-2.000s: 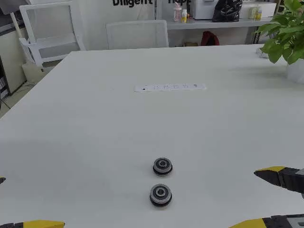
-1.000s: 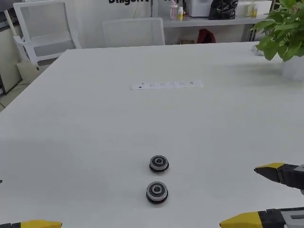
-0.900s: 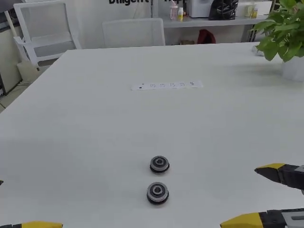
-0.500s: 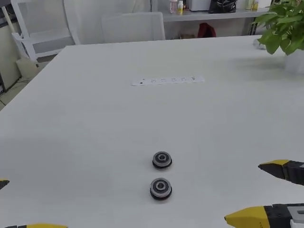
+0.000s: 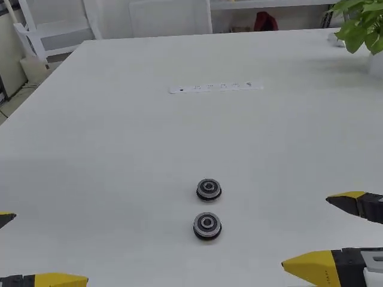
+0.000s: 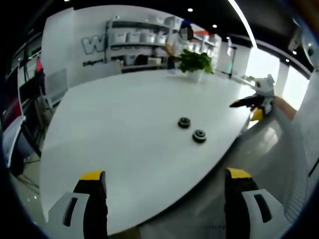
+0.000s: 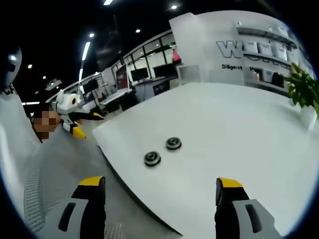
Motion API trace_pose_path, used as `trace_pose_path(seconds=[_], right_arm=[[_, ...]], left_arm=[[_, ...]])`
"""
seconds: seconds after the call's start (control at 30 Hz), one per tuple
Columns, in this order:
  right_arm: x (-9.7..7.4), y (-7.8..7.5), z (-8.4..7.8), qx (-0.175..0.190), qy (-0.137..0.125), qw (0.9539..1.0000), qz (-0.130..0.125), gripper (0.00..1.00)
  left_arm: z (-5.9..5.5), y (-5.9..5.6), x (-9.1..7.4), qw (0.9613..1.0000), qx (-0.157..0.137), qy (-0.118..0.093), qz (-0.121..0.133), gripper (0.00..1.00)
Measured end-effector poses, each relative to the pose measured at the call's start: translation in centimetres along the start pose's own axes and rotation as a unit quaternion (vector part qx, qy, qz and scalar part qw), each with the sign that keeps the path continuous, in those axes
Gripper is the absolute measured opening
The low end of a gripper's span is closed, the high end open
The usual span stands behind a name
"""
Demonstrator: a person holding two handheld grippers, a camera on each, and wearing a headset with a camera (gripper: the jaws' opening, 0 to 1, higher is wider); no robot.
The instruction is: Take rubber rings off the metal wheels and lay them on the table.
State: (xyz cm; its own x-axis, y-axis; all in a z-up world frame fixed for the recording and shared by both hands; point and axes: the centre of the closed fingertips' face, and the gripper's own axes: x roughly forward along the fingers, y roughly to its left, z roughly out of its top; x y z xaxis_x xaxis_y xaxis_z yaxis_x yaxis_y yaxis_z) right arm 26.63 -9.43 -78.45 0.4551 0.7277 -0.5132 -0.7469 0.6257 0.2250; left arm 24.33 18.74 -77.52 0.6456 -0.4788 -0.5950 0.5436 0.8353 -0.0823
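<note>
Two metal wheels with black rubber rings lie flat near the table's front edge, the far wheel (image 5: 208, 190) just behind the near wheel (image 5: 207, 226). My right gripper (image 5: 305, 231) hovers open to their right, its jaws wide apart and holding nothing. At the lower left, my left gripper (image 5: 51, 248) is open too and well away from the wheels. The left gripper view looks past its own open gripper (image 6: 164, 175) to the far wheel (image 6: 184, 122), the near wheel (image 6: 199, 135) and the right gripper (image 6: 254, 102). Beyond its own open gripper (image 7: 159, 182), the right gripper view shows the near wheel (image 7: 152, 159) and far wheel (image 7: 173, 144).
A white power strip (image 5: 215, 88) lies flat in the middle of the white table (image 5: 119, 137). A potted plant (image 5: 362, 24) stands at the far right corner. White chairs (image 5: 170, 18) stand behind the far edge.
The head camera has tilted down, so the whole picture has slid upward. The wheels have not moved on the table. Both grippers stay open in about the same places.
</note>
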Motion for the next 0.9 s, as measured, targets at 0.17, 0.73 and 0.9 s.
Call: trace_pose_path(seconds=[0.17,0.73,0.9], right_arm=[[0.6,-0.4,1.0,-0.011,-0.006,0.9999,0.004,0.89],[2.9,-2.5,2.2,-0.016,-0.024,0.9994,0.019,0.81],[3.8,-2.8,2.4,-0.012,-0.035,0.9991,0.022,0.74]], left_arm=[[-0.1,-0.3,0.3,0.9998,0.015,0.014,-0.005,1.00],[4.2,-2.5,2.6,0.9963,0.069,0.005,-0.052,0.95],[5.0,-3.8,4.2,0.9932,0.088,0.008,-0.076,0.93]])
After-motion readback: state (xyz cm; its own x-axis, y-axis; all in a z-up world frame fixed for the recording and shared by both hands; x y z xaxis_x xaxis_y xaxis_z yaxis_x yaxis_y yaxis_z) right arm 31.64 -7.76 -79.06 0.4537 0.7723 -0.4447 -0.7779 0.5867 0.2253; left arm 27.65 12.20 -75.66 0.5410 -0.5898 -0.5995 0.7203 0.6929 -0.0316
